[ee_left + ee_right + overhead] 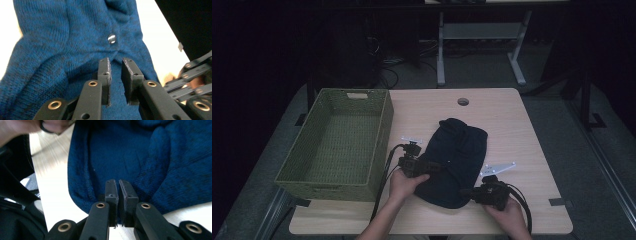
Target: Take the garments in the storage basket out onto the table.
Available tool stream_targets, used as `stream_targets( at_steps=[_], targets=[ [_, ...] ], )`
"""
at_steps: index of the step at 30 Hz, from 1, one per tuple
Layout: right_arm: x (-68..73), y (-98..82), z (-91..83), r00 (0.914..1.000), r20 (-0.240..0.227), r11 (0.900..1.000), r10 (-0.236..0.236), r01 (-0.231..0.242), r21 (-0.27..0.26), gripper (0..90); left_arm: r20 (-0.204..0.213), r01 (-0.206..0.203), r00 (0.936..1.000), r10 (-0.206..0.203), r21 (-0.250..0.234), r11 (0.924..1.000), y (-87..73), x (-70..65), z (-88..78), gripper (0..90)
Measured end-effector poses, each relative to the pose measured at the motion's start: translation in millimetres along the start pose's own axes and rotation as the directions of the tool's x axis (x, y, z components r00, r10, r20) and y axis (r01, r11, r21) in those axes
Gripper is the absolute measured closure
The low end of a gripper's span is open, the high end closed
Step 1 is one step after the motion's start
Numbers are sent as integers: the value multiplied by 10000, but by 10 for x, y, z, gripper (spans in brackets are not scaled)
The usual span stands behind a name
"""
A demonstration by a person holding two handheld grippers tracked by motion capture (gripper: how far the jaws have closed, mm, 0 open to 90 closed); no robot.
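- Hands entering from the near table edge: the left hand (401, 184) is holding the left gripper (435, 167), the right hand (511, 215) is holding the right gripper (464, 191).
- Right gripper (118, 184) is sitting at the near right hem of a blue knit garment (455, 161); in the right gripper view its jaws are standing almost together with only a thin slit between them, over the hem, and whether cloth is pinched there I cannot tell.
- Left gripper (116, 65) is reaching over the garment's left side; in the left gripper view its jaws are standing slightly apart, a narrow gap between the pads, just above the knit and near a small silver snap button (111, 38). No cloth is visibly caught between them.
- Garment (62, 50) is lying bunched on the middle of the wooden table (522, 145), between the two grippers.
- Two small white plates (498, 168) are lying on the table, one on each side of the garment.
- Green woven basket (312, 150) is standing at the left of the table, just beside the garment and the left gripper.
- Round cable hole (463, 102) is showing near the far table edge.
- White desk frame (482, 31) is standing on the floor beyond the table.
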State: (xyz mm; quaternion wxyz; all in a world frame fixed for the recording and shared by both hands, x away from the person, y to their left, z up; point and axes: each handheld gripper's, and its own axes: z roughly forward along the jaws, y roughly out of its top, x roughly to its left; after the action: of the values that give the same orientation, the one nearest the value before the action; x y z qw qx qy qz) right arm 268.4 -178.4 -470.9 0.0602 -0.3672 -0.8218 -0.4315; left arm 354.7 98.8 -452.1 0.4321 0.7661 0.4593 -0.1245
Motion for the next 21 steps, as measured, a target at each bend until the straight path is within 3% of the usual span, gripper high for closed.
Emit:
stream_targets(
  at_steps=[5,12,21],
  targets=[
    [-7,-17,29,9996,237,9989,-184,174,435,894,-113,61,9999,-67,-556,9984,48,6,-98,736],
    [-68,-56,-92,9995,226,9966,-206,188,796,896,-127,34,9999,-40,-487,9988,47,-17,-99,738],
    [-192,-156,-276,9996,269,9973,50,-69,726,895,-174,273,9995,-273,-34,9996,-55,39,29,749]
  ],
)
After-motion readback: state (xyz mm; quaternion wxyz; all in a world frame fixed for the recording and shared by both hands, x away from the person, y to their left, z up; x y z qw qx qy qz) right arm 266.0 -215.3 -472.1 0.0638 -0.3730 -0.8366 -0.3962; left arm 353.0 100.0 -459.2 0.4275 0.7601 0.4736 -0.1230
